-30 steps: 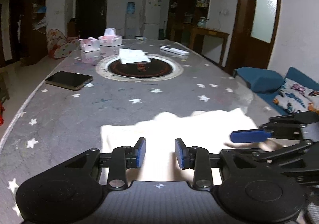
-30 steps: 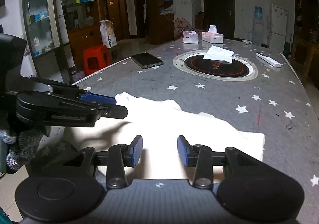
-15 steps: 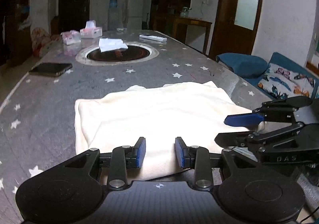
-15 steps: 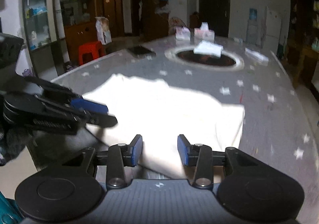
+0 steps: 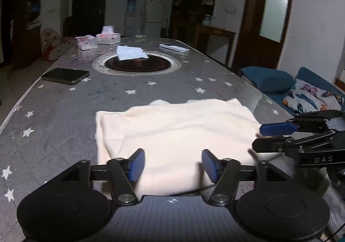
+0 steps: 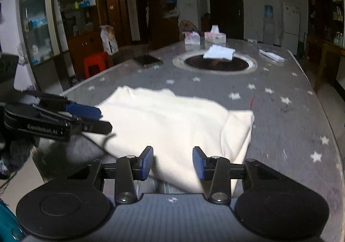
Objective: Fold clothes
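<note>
A cream garment (image 5: pixel 176 132) lies folded into a rough rectangle on the grey star-patterned table (image 5: pixel 107 99), near the front edge. It also shows in the right wrist view (image 6: pixel 168 125). My left gripper (image 5: pixel 172 165) is open and empty, just above the garment's near edge. My right gripper (image 6: pixel 172 162) is open and empty, over the garment's near right part. The right gripper shows side-on at the right of the left wrist view (image 5: pixel 278 136). The left gripper shows side-on at the left of the right wrist view (image 6: pixel 90 119).
A dark phone (image 5: pixel 64 75) lies at the left of the table. A round hotplate inset (image 5: pixel 135 63) holds a white folded cloth (image 5: pixel 131 52). Tissue boxes (image 5: pixel 107 37) and a remote (image 5: pixel 174 48) sit at the far end. A blue sofa (image 5: pixel 301 91) stands to the right.
Both grippers have opened wider. The garment, held raised toward the cameras half a second ago, now lies lower and flatter on the table.
</note>
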The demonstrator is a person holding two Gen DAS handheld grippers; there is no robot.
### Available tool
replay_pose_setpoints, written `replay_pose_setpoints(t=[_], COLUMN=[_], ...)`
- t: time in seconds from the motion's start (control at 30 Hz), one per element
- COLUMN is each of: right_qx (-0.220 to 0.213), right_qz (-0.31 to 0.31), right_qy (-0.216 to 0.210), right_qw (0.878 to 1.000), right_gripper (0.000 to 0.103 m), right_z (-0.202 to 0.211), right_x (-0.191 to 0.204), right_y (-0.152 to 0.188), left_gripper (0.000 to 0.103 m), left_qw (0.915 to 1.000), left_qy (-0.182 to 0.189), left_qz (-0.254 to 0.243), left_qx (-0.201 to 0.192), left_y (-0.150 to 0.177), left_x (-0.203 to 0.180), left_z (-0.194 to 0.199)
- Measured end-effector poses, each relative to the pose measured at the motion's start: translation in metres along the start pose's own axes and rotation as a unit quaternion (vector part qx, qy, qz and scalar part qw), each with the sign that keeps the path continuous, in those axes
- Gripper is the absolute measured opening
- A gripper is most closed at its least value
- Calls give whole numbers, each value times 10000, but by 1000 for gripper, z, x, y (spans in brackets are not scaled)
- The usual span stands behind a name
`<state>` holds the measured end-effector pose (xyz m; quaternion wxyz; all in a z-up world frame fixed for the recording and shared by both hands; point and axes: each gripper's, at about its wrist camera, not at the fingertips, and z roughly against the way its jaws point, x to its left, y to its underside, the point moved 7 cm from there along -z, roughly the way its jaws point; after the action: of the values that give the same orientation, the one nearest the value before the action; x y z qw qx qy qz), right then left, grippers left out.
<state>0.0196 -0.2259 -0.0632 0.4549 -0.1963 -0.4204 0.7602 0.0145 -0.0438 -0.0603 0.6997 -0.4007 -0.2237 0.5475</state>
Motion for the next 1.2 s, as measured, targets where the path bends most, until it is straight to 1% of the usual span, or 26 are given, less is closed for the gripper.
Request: replay_pose_setpoints(t=[0.07,0.13,0.2,0.27,0.3,0.33,0.47,0.63,0.73,0.83,0.87,0.9,0.97,1.03,1.13,1.17,1.2], right_qx=[-58,29,185,202,196,164,43,70,264,334,322,302,216,144,51,29,13], right_qz=[-31,-191,-332,-333,-314,-288,-189,-210,-305,-421,-412,-394,-362,-339,-342,-374,-389], right_qy=[27,-54,-89,-107,-114,-114,-28,-6,47,33,39,47,64,111,191,214,234], right_qw=[10000,9998,9992,9992,9993,9994,9998,9998,9992,9985,9986,9988,9991,9993,9992,9991,9990], right_gripper=[46,46,47,47,48,48,50,50,50,51,53,55,55,60,65,74,81], right_z=[-5,-15,-24,-24,-23,-21,-27,-52,-71,-78,-77,-76,-69,-64,-57,-54,-52], right_x=[-2,-6,-9,-10,-11,-11,-19,-32,-41,-46,-46,-45,-43,-41,-40,-40,-39], right_y=[-5,-3,3,4,3,-1,-20,-36,-33,-30,-30,-31,-34,-36,-36,-35,-34], left_gripper=[74,79,83,91,93,96,102,103,103,103,103,103,103,103,103,103,103], left_qw=[9997,9993,9993,9991,9990,9990,9989,9992,9992,9985,9981,9980,9979,9979,9982,9983,9984], left_qy=[25,-16,30,39,43,42,38,52,97,16,-3,-17,-28,-41,-88,-121,-155], left_qz=[223,356,362,403,424,436,471,390,387,498,530,544,551,549,495,468,441], left_qx=[60,118,125,131,134,96,-31,-26,14,227,299,326,342,333,324,318,312], left_y=[0,2,4,2,1,-3,-19,-36,-41,-38,-37,-36,-35,-35,-34,-34,-33], left_x=[8,14,17,18,18,18,21,23,26,34,37,38,39,38,36,36,35], left_z=[-5,-9,-10,-8,-7,-6,-10,-27,-38,-52,-56,-58,-58,-56,-52,-50,-49])
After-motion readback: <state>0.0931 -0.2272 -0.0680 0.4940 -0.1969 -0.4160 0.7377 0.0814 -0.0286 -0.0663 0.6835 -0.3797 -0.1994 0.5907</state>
